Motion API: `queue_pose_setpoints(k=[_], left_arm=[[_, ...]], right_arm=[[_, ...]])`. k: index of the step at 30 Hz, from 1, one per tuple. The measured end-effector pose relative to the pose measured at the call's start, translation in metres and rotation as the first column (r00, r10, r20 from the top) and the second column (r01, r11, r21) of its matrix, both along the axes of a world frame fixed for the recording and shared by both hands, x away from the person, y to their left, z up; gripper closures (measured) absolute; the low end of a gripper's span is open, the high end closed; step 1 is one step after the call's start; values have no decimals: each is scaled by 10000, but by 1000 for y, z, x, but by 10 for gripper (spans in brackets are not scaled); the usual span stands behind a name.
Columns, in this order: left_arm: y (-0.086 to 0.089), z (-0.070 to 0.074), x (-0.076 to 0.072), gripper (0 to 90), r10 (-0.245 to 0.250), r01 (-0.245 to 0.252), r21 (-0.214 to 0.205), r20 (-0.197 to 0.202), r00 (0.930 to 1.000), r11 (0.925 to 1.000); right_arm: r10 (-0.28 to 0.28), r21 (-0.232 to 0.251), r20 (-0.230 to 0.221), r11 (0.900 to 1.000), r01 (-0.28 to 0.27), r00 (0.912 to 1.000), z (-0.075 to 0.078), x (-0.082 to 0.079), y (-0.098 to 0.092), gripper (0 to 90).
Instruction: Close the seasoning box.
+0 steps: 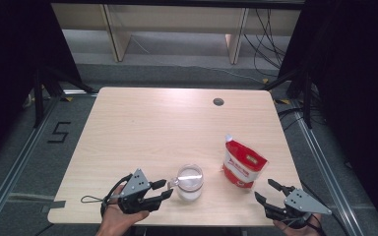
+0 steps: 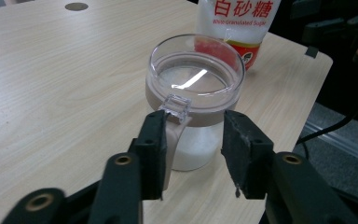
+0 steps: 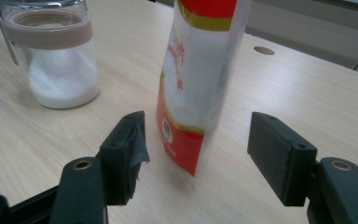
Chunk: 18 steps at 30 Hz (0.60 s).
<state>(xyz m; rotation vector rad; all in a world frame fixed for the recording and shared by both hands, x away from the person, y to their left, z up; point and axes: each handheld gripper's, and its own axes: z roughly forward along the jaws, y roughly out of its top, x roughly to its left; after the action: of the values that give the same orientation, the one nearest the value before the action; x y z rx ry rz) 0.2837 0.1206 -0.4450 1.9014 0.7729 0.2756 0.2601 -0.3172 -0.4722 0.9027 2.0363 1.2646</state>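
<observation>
A clear glass jar (image 1: 189, 183) with a beige band and a transparent lid holds white sugar; it stands near the table's front edge. In the left gripper view the jar's clasp (image 2: 177, 106) and beige strap lie between the jaws of my left gripper (image 2: 191, 144). These jaws stand apart, the right one clear of the jar. In the high view the left gripper (image 1: 167, 188) sits just left of the jar. A red and white sugar bag (image 1: 243, 164) stands upright to the jar's right. My right gripper (image 1: 263, 189) is open just in front of the bag (image 3: 196, 79), not touching it.
The wooden table (image 1: 152, 123) has a round cable hole (image 1: 218, 102) at the back right. Its front edge runs close under both hands. Black frames and cables surround the table on the floor.
</observation>
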Motion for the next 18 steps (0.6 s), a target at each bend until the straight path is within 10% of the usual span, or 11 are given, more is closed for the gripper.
queue_pose_setpoints(k=[18], left_arm=[[9, -8, -6, 275, -58, 66, 157, -518, 9986, 9999]], right_arm=[[-183, 393, -222, 9990, 191, 9996, -1, 0, 1, 310]])
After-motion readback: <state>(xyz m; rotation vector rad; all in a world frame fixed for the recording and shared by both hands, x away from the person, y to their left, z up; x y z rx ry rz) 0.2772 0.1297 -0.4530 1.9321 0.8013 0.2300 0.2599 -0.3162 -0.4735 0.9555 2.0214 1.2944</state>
